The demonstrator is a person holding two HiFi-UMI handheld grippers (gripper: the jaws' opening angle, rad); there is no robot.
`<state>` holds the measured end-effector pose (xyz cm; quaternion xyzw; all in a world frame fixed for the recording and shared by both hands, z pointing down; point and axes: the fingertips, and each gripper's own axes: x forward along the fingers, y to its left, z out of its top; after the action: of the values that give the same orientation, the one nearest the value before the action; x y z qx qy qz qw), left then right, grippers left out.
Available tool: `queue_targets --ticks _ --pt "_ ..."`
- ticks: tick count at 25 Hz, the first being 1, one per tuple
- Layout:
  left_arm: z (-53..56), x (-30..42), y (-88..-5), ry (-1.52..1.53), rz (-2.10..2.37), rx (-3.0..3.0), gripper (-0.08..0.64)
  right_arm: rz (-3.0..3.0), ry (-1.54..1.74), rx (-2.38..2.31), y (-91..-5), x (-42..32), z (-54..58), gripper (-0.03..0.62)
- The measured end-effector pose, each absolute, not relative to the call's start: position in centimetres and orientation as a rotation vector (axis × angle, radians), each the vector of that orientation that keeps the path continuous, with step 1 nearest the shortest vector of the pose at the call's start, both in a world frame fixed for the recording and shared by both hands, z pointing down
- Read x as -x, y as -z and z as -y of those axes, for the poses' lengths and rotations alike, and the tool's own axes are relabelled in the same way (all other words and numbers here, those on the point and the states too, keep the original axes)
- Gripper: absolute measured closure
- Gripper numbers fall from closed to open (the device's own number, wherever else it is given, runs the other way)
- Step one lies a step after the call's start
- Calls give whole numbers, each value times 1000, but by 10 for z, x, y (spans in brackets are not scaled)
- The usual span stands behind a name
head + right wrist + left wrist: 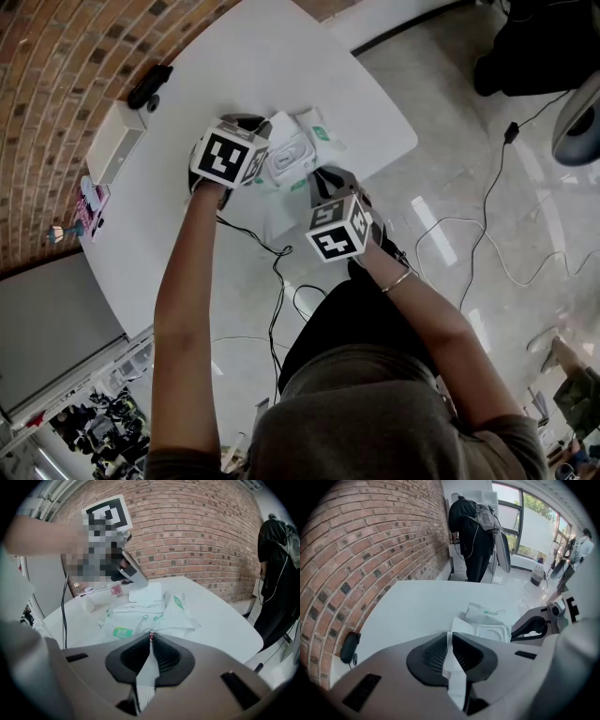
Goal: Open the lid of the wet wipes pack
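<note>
Here, left gripper (450, 635) pinching lid (146, 594), right gripper (151, 635) clamping wet wipes pack (140, 618), jaws hidden overhead

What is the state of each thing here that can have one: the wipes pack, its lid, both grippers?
lid: lifted, held at its edge.
wet wipes pack: lying flat on the table.
left gripper: shut on the lid.
right gripper: shut on the pack's edge.

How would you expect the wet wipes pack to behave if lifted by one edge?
Probably floppy: the wet wipes pack has crinkled film, puckered where the right hand-held gripper pinches its edge. Lying flat and wide on the table, it seems unlikely to roll.
</note>
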<state>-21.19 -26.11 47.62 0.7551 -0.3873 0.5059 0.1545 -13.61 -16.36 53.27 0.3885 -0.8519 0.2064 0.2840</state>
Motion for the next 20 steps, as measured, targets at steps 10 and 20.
queue_targets --ticks 10,20 --pt "268 218 -488 -1417 1183 -2100 515 2283 -550 -1030 -532 136 163 561" --pt "274 226 -508 -1445 1269 -1995 505 2288 -557 -1023 -533 136 163 563"
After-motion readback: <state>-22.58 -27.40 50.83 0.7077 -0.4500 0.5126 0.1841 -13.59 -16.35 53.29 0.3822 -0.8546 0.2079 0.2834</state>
